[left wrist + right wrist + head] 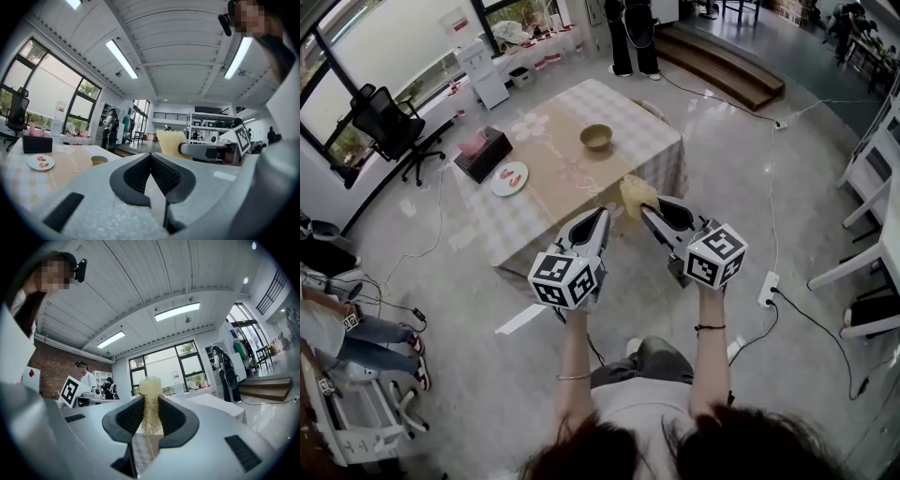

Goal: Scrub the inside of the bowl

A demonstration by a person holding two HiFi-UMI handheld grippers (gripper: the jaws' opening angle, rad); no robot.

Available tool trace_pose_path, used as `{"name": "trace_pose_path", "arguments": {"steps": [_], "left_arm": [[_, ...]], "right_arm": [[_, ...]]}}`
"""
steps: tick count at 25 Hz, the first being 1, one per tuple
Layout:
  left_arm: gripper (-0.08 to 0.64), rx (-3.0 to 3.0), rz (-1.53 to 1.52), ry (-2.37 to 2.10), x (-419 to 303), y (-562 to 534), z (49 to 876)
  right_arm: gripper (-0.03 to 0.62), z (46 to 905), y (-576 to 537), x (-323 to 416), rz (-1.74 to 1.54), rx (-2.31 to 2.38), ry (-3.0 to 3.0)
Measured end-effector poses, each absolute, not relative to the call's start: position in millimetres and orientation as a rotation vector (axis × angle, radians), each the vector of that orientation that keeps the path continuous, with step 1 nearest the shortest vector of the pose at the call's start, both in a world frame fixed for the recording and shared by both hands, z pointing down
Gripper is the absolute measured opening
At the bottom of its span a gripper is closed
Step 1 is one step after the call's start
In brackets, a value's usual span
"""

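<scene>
From the head view, the bowl (597, 138) sits on the checked table (558, 183), toward its far side and well apart from both claws. The left claw (600, 216) and right claw (647, 212) hover side by side at the table's near edge. In the left gripper view, the left claw is closed together with nothing in it. In the right gripper view, the right claw is clamped on a yellow sponge (150, 401).
</scene>
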State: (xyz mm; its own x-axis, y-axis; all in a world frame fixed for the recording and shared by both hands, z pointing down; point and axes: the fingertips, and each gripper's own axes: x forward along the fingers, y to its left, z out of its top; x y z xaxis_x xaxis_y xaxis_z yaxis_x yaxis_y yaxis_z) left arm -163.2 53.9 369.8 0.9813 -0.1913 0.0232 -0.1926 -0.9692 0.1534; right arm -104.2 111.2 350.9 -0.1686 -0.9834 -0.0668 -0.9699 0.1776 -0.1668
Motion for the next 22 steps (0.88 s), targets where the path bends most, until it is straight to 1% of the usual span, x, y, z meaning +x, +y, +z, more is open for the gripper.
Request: {"name": "trace_pose_path", "arguments": {"steps": [10, 22], "left_arm": [[0.011, 2.94, 0.039, -0.287, -140.1, 30.9, 382.6], [0.011, 2.892, -0.032, -0.388, -64.4, -28.0, 371.9]], "right_arm": [[0.078, 361.6, 90.4, -75.8, -0.169, -1.922, 2.296], [0.078, 351.4, 26.1, -5.0, -0.167, -1.871, 2.435]]}}
